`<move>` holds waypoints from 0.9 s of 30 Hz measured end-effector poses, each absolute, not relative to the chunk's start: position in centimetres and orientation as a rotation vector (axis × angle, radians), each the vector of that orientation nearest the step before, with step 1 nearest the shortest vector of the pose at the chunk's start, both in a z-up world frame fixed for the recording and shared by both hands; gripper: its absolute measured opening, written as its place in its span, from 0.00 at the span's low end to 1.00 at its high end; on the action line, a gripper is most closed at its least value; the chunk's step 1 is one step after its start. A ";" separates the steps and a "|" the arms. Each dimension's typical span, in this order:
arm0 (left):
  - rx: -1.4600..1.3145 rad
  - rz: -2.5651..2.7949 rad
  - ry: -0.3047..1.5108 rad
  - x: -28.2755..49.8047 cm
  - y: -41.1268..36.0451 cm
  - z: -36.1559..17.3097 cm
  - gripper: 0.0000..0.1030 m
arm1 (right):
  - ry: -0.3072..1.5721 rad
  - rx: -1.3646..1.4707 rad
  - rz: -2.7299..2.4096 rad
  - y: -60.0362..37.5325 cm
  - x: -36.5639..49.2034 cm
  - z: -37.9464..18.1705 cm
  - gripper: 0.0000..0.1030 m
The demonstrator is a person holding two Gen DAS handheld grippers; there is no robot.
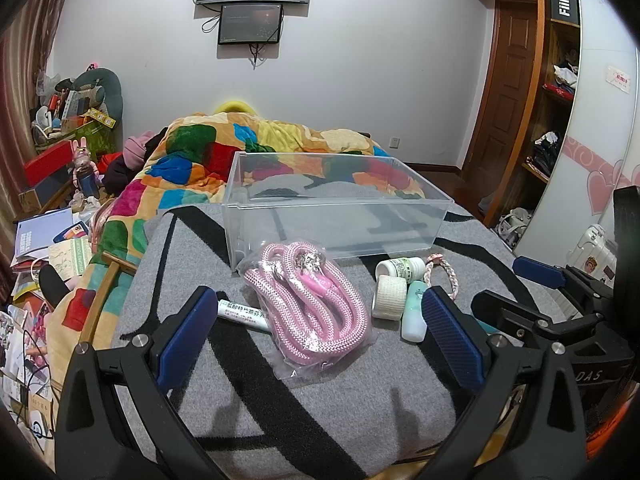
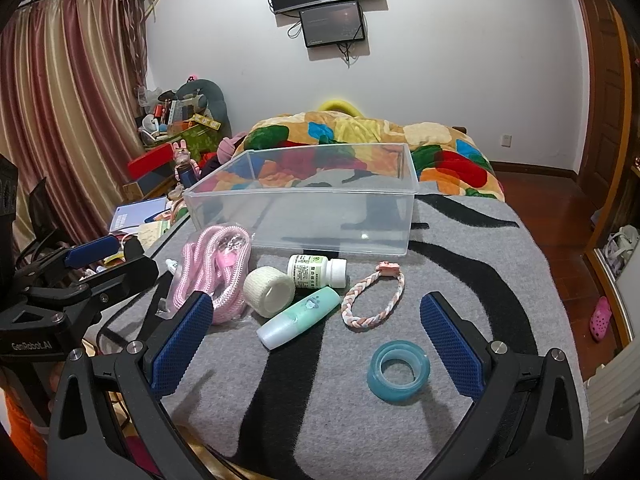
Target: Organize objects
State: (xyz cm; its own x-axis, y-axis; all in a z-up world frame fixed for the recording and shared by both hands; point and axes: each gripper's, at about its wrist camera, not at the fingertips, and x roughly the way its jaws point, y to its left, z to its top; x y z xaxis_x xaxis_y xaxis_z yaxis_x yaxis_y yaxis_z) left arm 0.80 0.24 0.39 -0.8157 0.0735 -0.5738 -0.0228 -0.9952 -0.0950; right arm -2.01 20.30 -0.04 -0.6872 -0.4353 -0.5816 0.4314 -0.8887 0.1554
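A clear plastic bin (image 1: 340,204) (image 2: 304,204) stands empty on the grey blanket. In front of it lie a bagged pink rope (image 1: 316,304) (image 2: 216,268), a white tube (image 1: 244,314), a bandage roll (image 1: 389,296) (image 2: 269,291), a white pill bottle (image 1: 400,269) (image 2: 318,271), a mint green bottle (image 1: 414,314) (image 2: 300,317), a braided bracelet (image 1: 444,276) (image 2: 374,300) and a blue tape roll (image 2: 399,370). My left gripper (image 1: 316,344) is open, just short of the rope. My right gripper (image 2: 316,340) is open above the blanket, near the green bottle and tape.
A colourful quilt (image 1: 240,148) covers the bed behind the bin. Clutter, boxes and papers (image 1: 48,232) crowd the floor to the left. A wardrobe (image 1: 556,100) and wooden door (image 1: 504,92) stand to the right. The blanket's front edge is near me.
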 end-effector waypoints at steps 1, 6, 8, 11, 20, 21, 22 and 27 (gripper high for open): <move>-0.935 2.943 -0.129 0.8 0.2 0.4 1.00 | -0.009 0.871 -2.518 20.3 -2.0 0.0 1.00; -0.937 2.943 -0.130 0.8 0.3 0.3 1.00 | -0.009 0.872 -2.516 20.1 -1.9 0.0 1.00; -0.937 2.944 -0.132 0.9 0.3 0.3 1.00 | -0.009 0.872 -2.515 20.1 -1.9 0.0 1.00; -0.937 2.943 -0.131 1.0 0.3 0.3 1.00 | -0.009 0.872 -2.515 20.1 -1.9 0.0 1.00; -0.938 2.942 -0.133 1.0 0.3 0.2 1.00 | -0.010 0.872 -2.515 20.1 -1.9 0.0 1.00; -0.939 2.942 -0.134 1.0 0.3 0.2 1.00 | -0.010 0.872 -2.514 20.1 -1.9 0.0 1.00; -0.938 2.942 -0.135 1.0 0.3 0.2 1.00 | -0.010 0.871 -2.515 20.1 -1.9 0.0 1.00; -0.949 2.940 -0.135 1.1 0.5 0.0 1.00 | -0.010 0.871 -2.515 20.1 -1.9 0.0 1.00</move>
State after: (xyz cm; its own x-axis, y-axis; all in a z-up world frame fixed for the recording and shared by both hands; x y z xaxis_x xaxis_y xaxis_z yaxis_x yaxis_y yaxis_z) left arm 1.14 0.49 0.04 -0.8105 0.0733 -0.5812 -0.0197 -0.9950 -0.0980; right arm -1.89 20.13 0.00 -0.6850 -0.4385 -0.5818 0.4340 -0.8870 0.1575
